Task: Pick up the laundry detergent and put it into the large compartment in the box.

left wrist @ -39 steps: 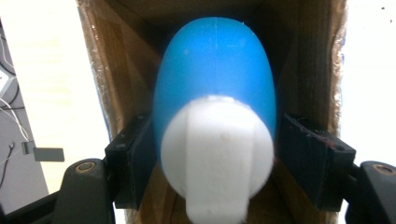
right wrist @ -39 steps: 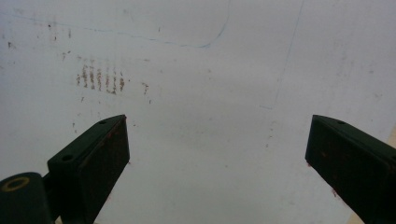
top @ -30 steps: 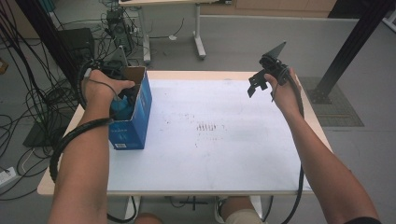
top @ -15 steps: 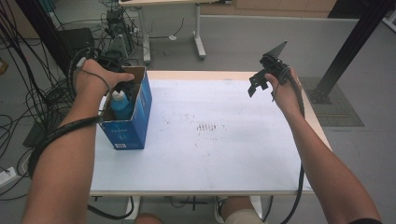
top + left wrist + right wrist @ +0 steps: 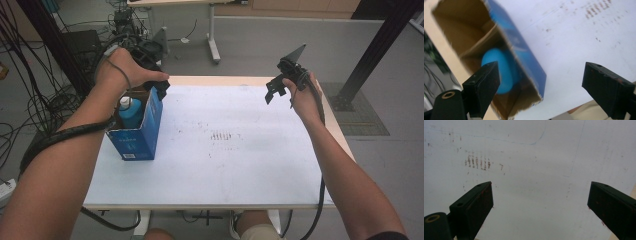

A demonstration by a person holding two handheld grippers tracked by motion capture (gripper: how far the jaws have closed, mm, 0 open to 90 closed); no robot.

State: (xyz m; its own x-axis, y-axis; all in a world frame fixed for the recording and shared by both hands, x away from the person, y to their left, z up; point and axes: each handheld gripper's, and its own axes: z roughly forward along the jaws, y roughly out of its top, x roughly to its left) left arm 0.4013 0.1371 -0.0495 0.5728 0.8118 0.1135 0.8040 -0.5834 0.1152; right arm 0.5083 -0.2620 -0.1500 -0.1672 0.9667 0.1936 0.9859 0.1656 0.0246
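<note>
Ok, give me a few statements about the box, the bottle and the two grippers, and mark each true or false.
1. The blue bottle stands inside the open blue cardboard box. True.
2. The left gripper is shut on the bottle. False: its jaws are wide apart and hold nothing.
3. The right gripper is open over bare white tabletop. True.
4. The box lies at the table's right edge. False: it stands near the left edge.
</note>
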